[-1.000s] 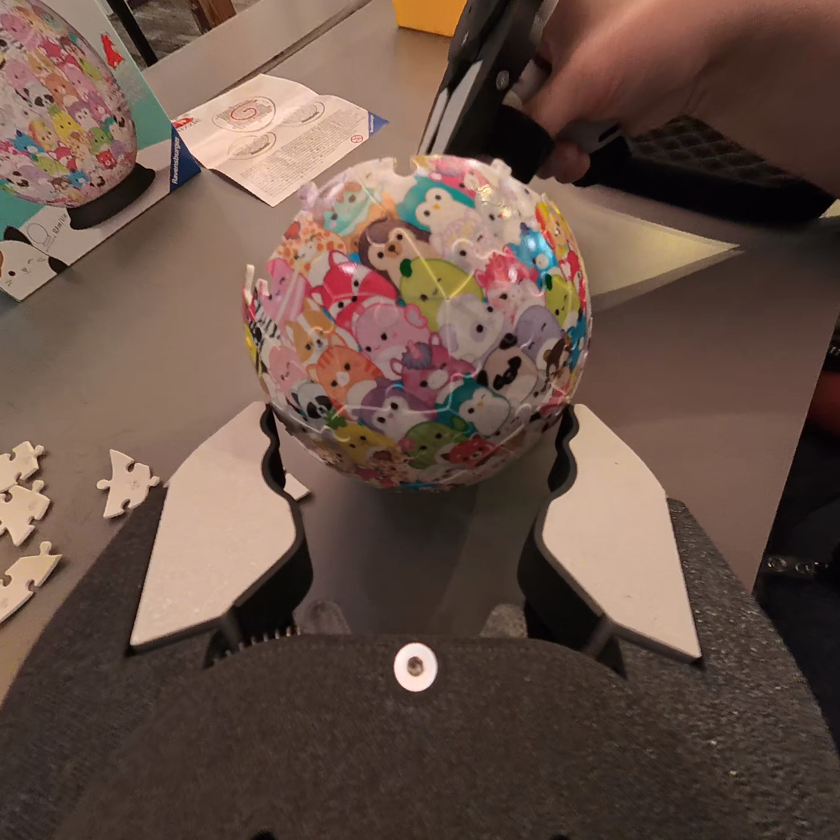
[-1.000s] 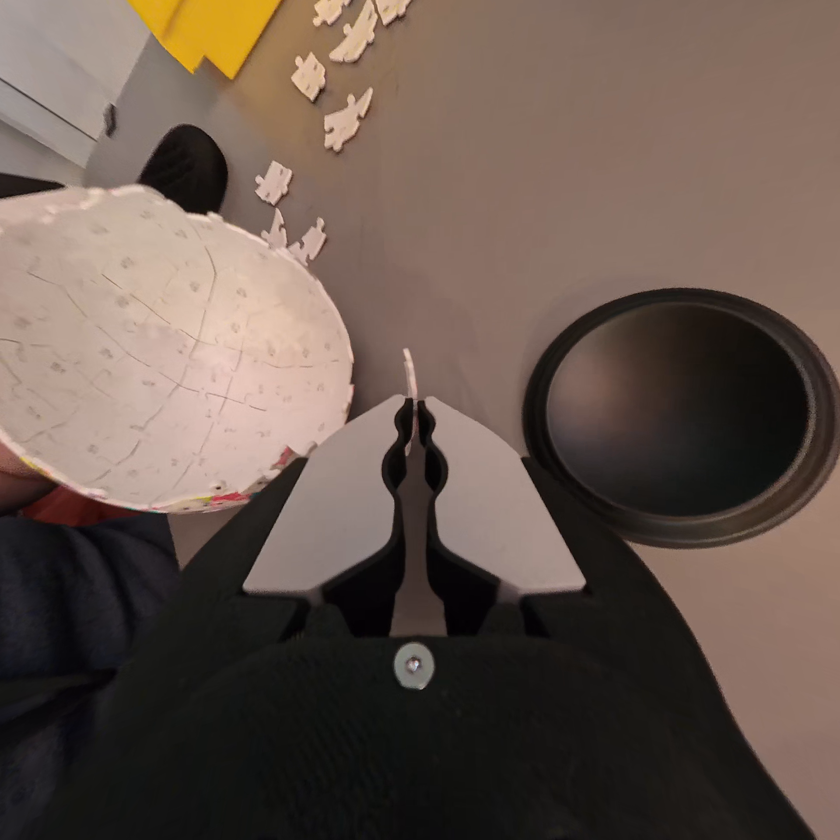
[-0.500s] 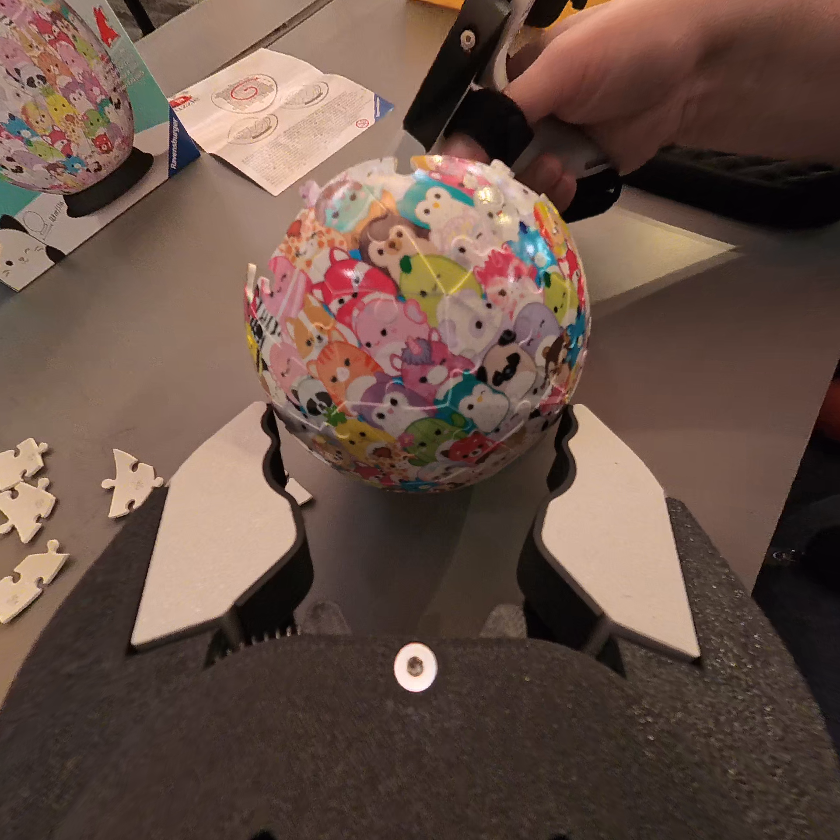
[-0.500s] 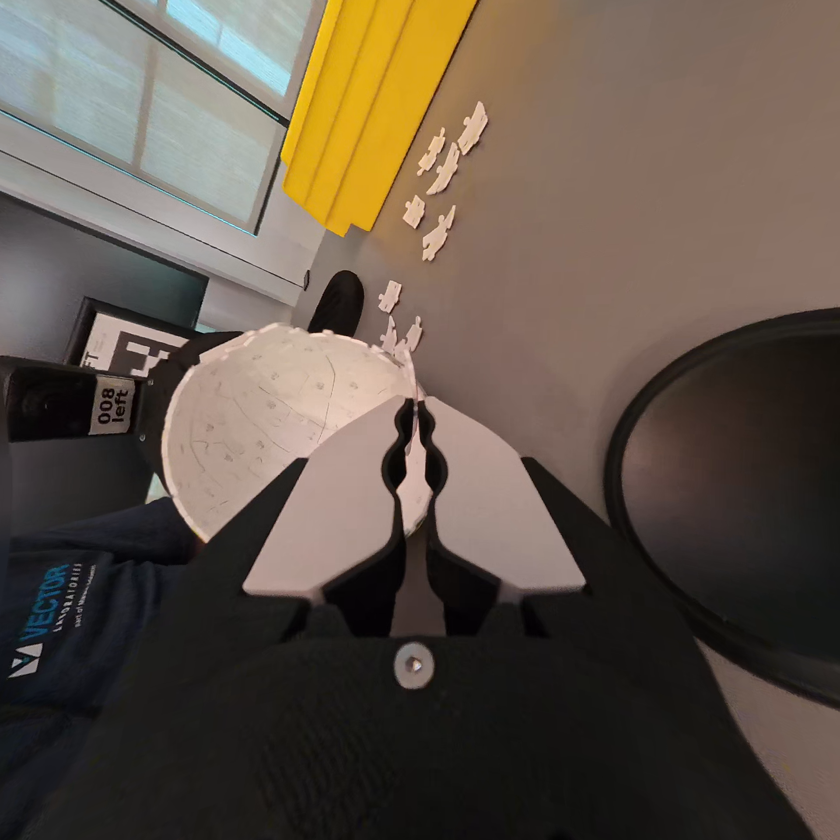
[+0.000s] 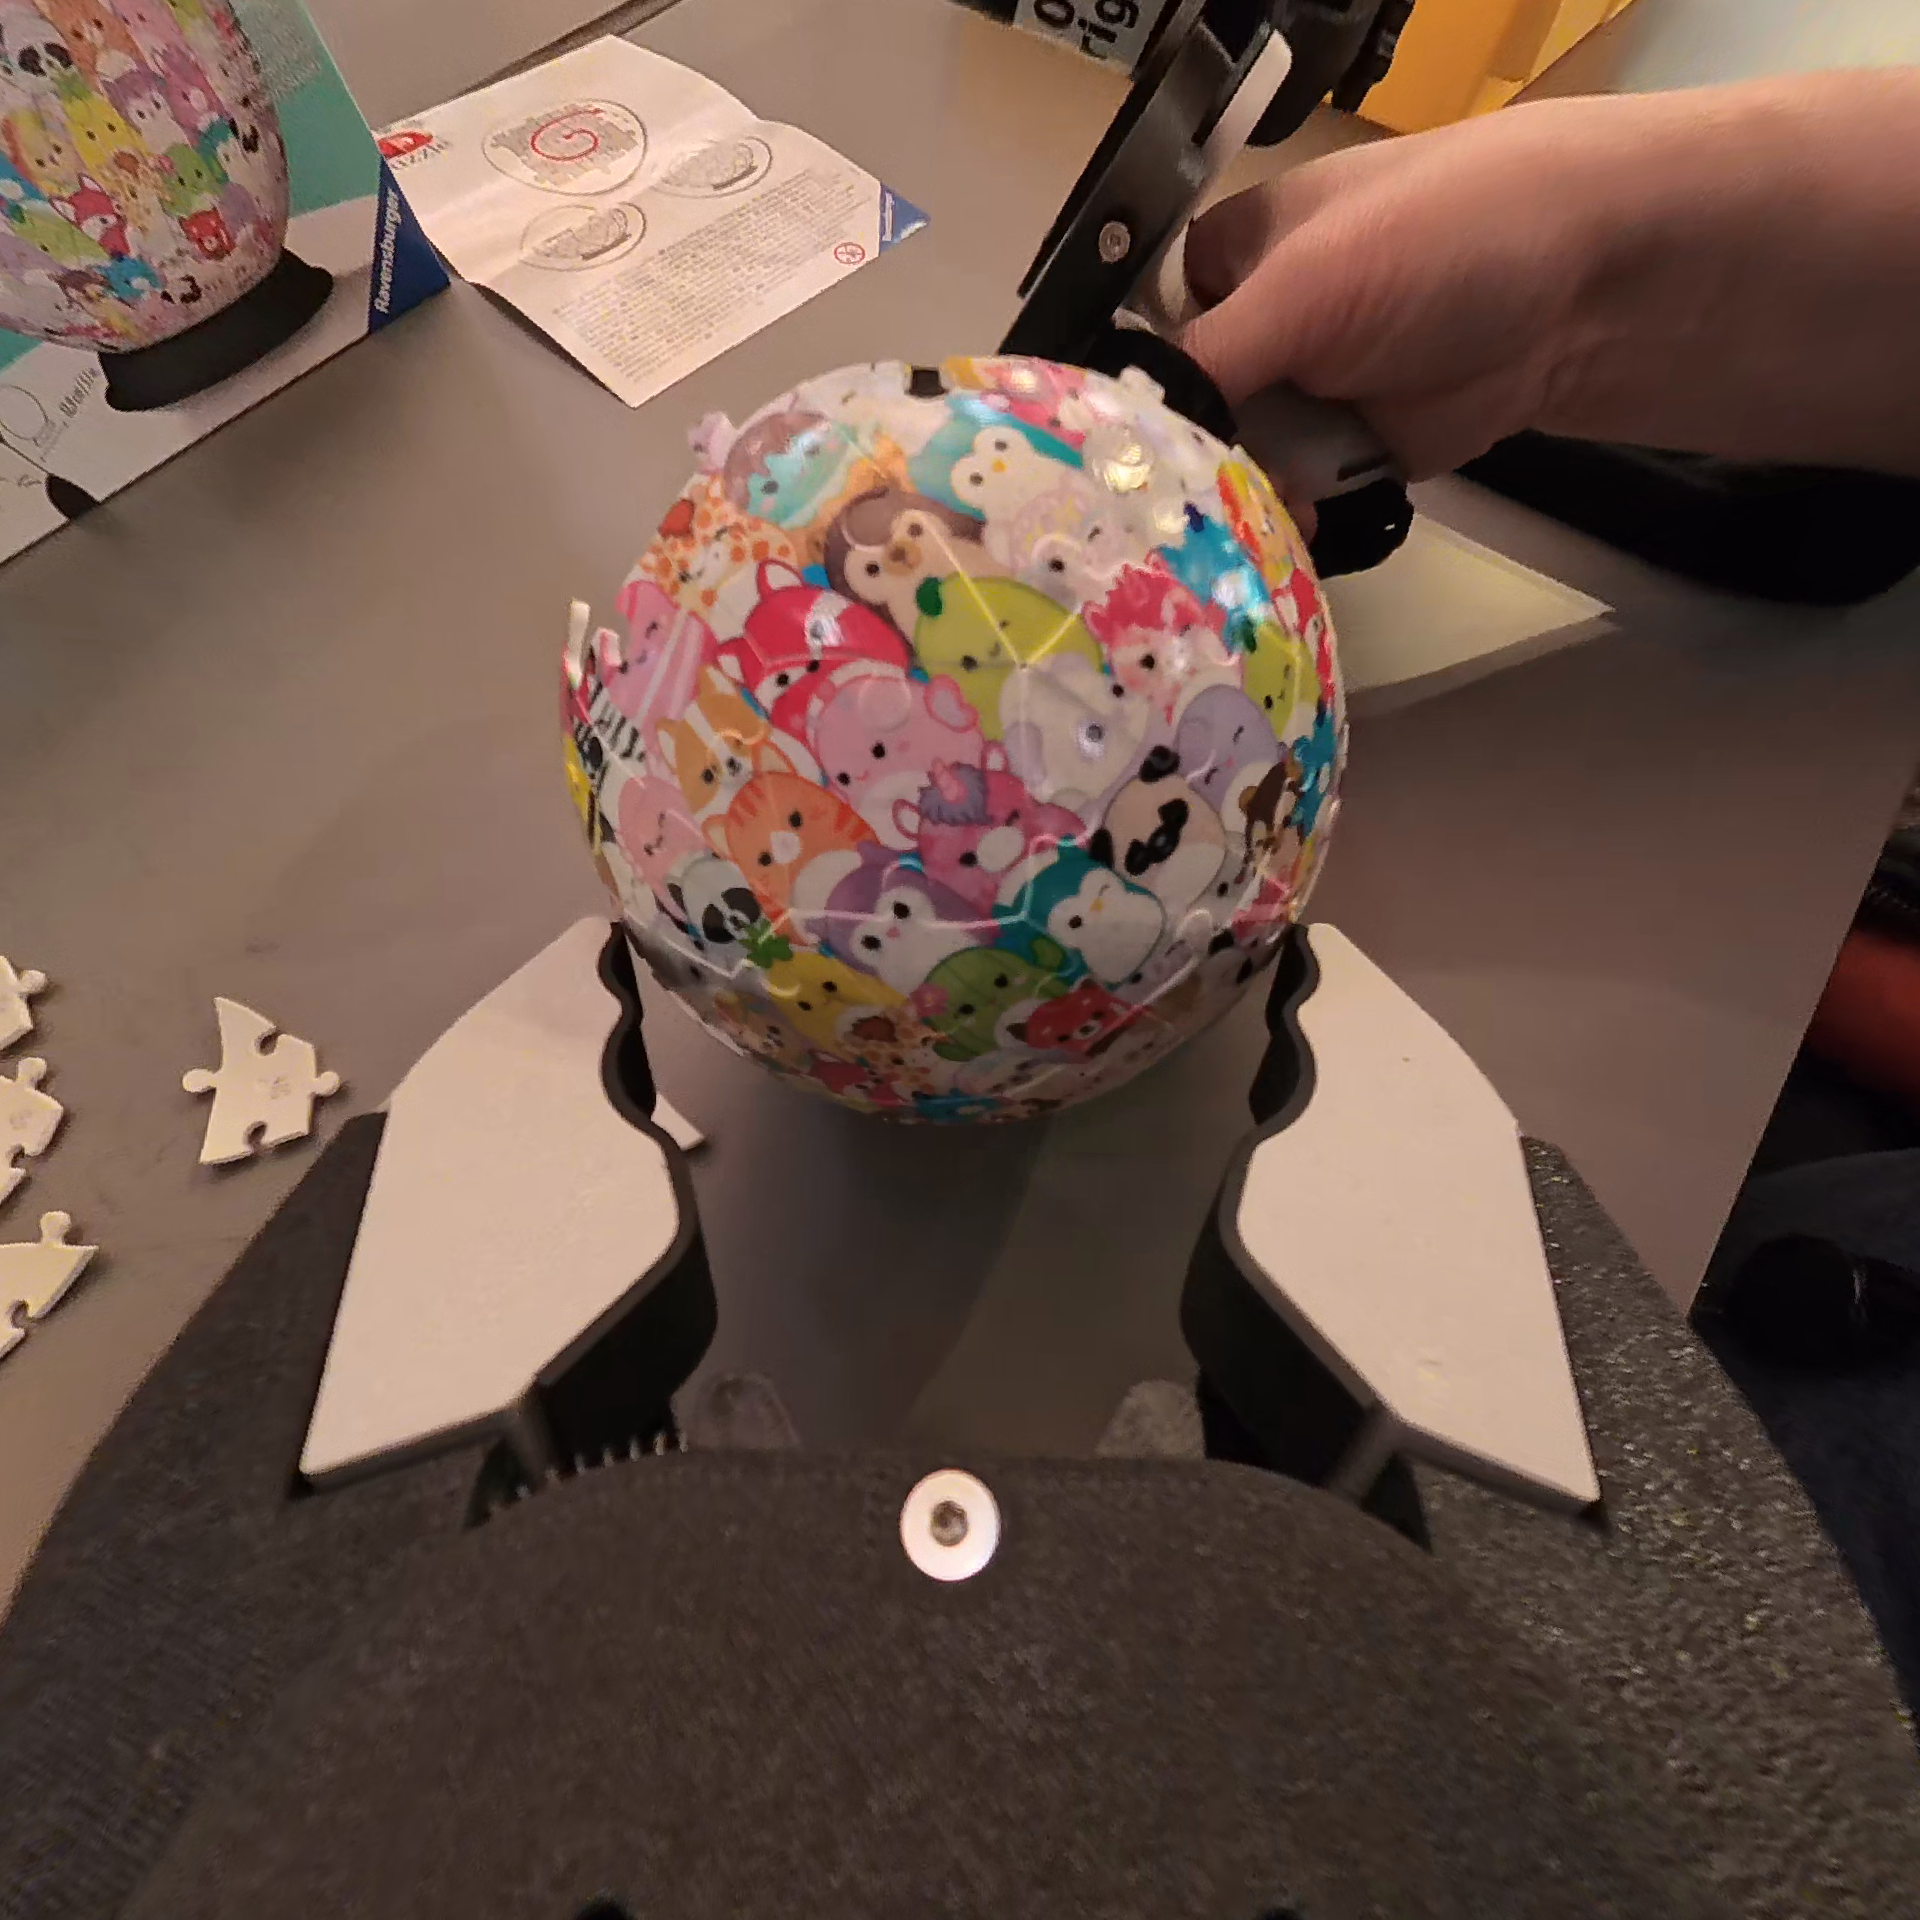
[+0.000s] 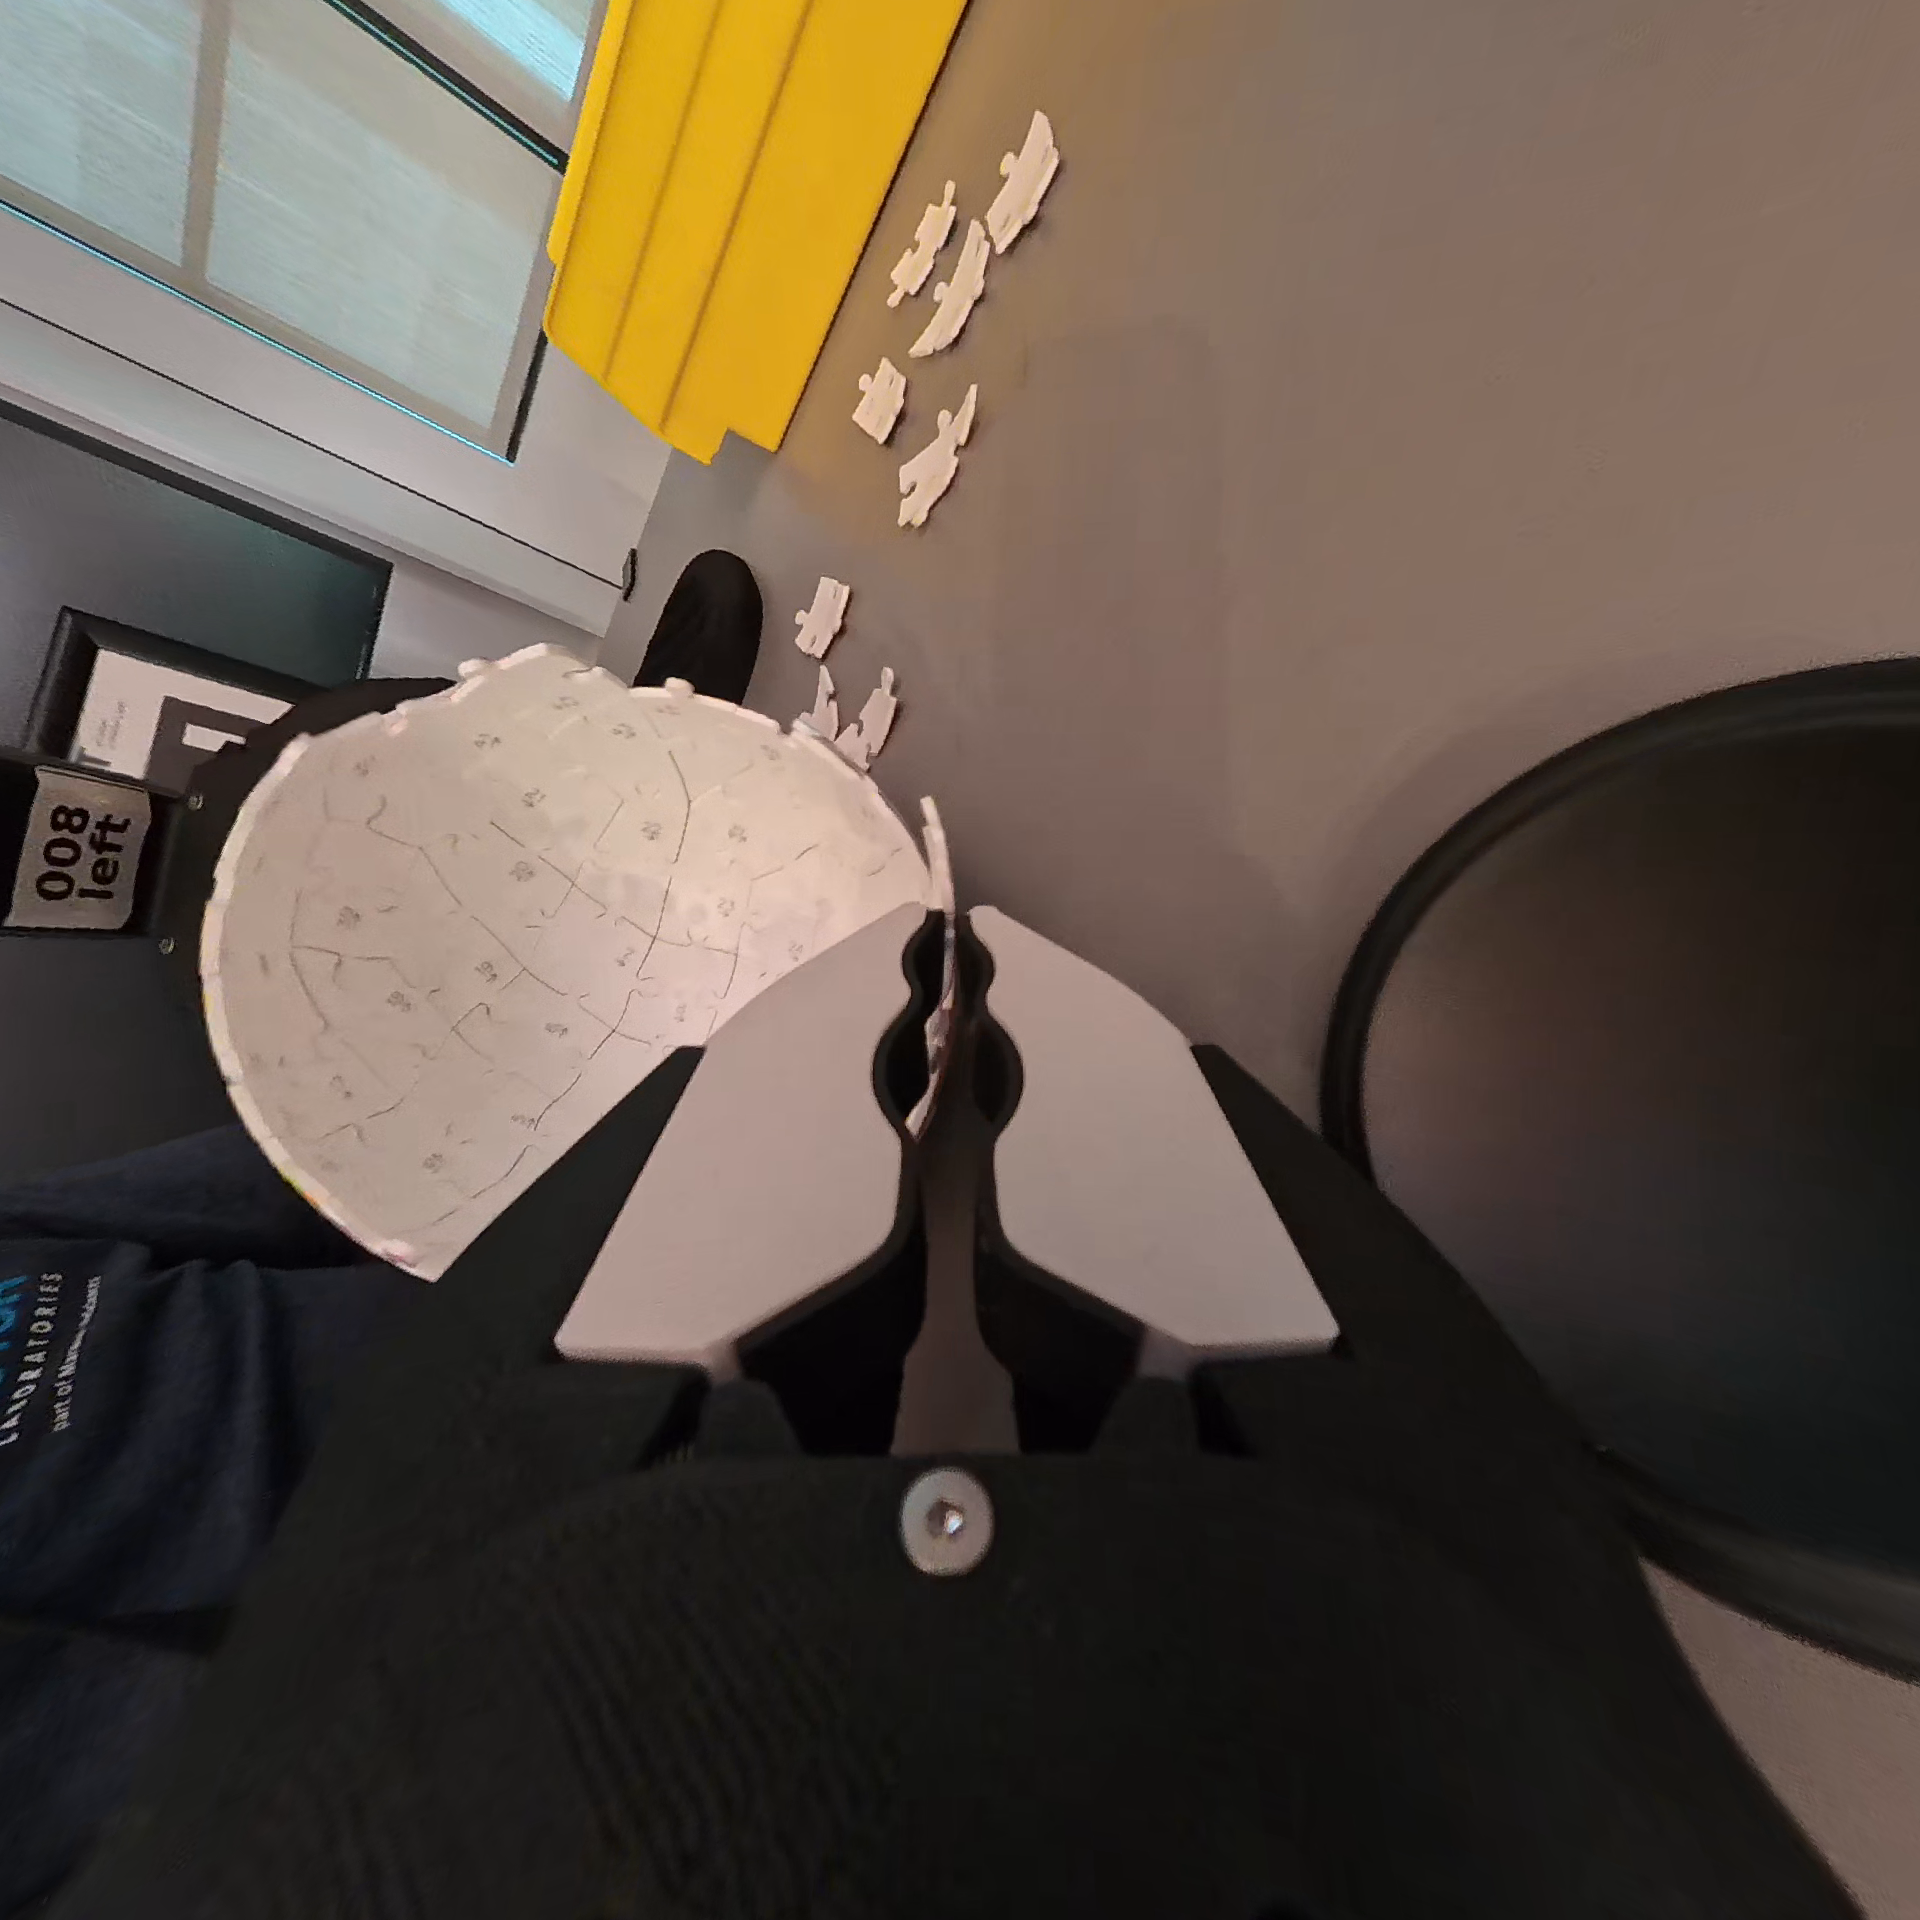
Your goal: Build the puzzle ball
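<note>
We find the left gripper [image 5: 951,987] clamped on the lower flanks of the puzzle ball [image 5: 951,727] – a glossy, half-built shell printed with cartoon animals, held above the grey table [image 5: 312,675]. Its matte white inside [image 6: 540,935] carries small printed marks. The right gripper [image 6: 948,925] pinches a curved white piece [image 6: 938,862] at the shell's rim. Printed matter – a lettered box [image 5: 156,208], a folded leaflet [image 5: 644,197]. Loose pieces [image 5: 260,1081] lie white side up; a smooth black bowl-shaped stand [image 6: 1662,1122] sits nearby.
</note>
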Demonstrator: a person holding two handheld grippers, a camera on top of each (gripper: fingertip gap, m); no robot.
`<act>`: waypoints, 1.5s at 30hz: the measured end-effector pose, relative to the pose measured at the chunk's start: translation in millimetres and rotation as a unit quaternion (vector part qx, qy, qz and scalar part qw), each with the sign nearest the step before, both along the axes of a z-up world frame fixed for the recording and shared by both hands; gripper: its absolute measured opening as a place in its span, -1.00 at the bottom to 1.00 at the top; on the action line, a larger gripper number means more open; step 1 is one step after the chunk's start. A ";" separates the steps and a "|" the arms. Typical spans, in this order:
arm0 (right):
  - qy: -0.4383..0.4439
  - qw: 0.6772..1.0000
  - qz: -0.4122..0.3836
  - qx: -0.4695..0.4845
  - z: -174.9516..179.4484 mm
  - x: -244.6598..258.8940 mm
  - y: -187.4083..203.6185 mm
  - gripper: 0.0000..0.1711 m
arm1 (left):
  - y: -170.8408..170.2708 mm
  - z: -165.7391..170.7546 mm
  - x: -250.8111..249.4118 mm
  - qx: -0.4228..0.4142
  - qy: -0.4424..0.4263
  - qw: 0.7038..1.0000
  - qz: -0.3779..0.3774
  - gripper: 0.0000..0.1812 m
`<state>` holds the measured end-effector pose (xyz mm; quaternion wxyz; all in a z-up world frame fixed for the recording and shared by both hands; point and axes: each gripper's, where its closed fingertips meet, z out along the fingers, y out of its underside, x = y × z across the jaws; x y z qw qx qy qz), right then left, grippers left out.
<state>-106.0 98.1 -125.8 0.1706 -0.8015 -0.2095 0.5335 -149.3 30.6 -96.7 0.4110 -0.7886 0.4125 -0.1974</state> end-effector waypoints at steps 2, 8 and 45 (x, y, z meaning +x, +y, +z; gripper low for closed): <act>0.003 1.000 0.001 -0.006 -0.7 0.2 0.8 -0.97 | 1.4 0.6 0.9 -0.007 -0.004 1.000 0.002 0.26; 0.000 1.000 0.017 -0.011 -3.6 1.1 0.4 -0.97 | 4.7 2.8 3.8 -0.016 -0.010 1.000 0.005 0.26; -0.179 0.975 0.084 0.104 -19.6 22.2 17.3 -0.74 | 4.0 0.7 -1.6 -0.049 0.004 0.999 -0.014 0.24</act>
